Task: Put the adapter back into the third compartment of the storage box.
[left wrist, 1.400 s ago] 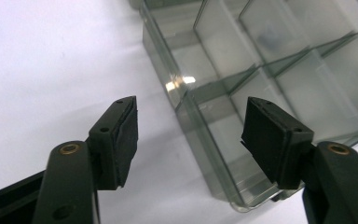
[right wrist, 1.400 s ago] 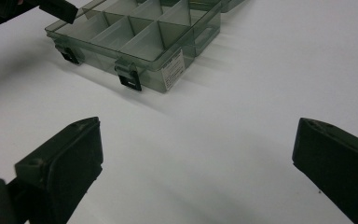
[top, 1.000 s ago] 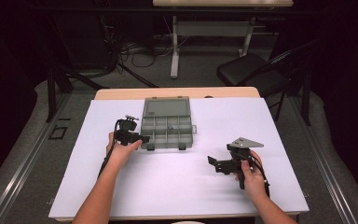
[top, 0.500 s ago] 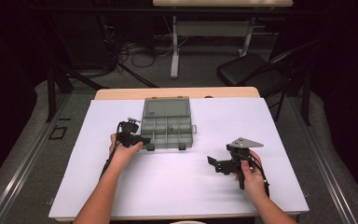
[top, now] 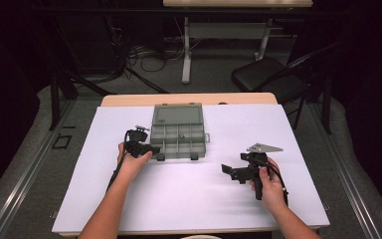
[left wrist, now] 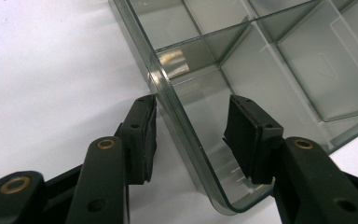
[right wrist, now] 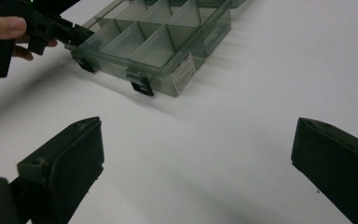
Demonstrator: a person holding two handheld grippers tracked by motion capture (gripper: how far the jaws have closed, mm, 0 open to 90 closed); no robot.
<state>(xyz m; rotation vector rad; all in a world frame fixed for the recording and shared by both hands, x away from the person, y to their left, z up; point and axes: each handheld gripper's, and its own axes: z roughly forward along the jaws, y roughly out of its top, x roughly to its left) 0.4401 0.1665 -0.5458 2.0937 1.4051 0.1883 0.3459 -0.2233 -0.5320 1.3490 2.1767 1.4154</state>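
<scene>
A clear grey compartment box [top: 179,142] lies open on the white table, its lid [top: 176,115] folded back. My left gripper [top: 154,149] is at the box's near left corner and straddles its side wall [left wrist: 186,135]. One pad [left wrist: 144,135] lies against the outside of the wall. The other pad [left wrist: 249,135] hangs inside the compartment, apart from the wall. These jaws have just been closing around that wall. My right gripper [top: 229,172] is held open over bare table to the right, nothing between its jaws [right wrist: 196,163]. The right gripper view has the box [right wrist: 154,42] and the left gripper [right wrist: 60,28] farther off.
The white sheet [top: 194,199] covers a wooden table. Two latches [right wrist: 142,84] hang on the box's front wall. A small dark piece [top: 181,135] lies in one compartment. A black chair [top: 268,79] and a desk frame [top: 186,50] stand beyond the table.
</scene>
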